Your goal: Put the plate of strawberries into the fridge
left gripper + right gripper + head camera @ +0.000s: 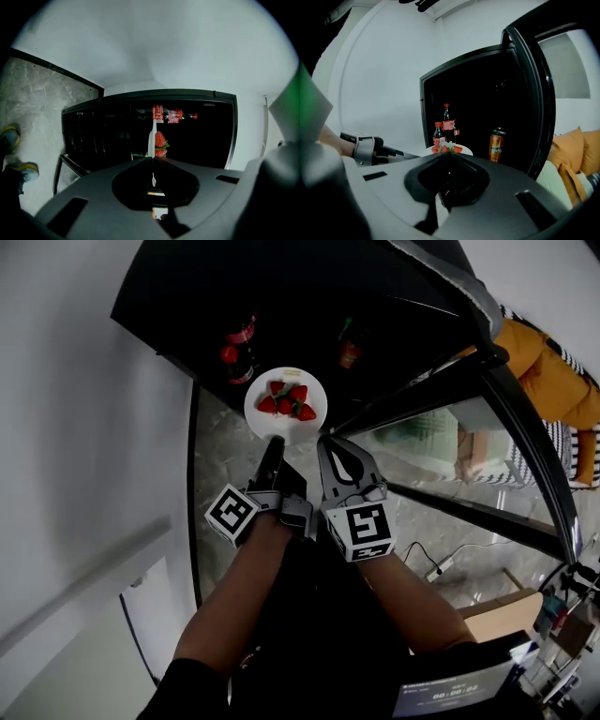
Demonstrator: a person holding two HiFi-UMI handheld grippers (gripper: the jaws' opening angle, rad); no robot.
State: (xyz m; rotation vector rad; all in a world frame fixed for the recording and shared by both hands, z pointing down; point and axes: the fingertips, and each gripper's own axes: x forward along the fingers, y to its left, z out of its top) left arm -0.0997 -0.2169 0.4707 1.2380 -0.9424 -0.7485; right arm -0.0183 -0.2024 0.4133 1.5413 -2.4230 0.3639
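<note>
A white plate (256, 411) carrying several strawberries (289, 401) hangs level in front of the open black fridge (187, 287). My left gripper (276, 441) is shut on the plate's near rim. In the left gripper view the plate (151, 137) shows edge-on as a thin white line running into the closed jaws (152, 158), with the strawberries (161, 139) beside it. My right gripper (322, 439) holds the near rim further right. In its own view the jaws (449, 153) meet at the plate (465, 150).
Inside the dark fridge stand two cola bottles (241, 348) (449, 123) at the left and an orange can (350, 351) (497, 145) at the right. The fridge door (487, 399) stands swung open to the right. Marble floor (220, 456) lies below. An orange cushion (544, 371) is far right.
</note>
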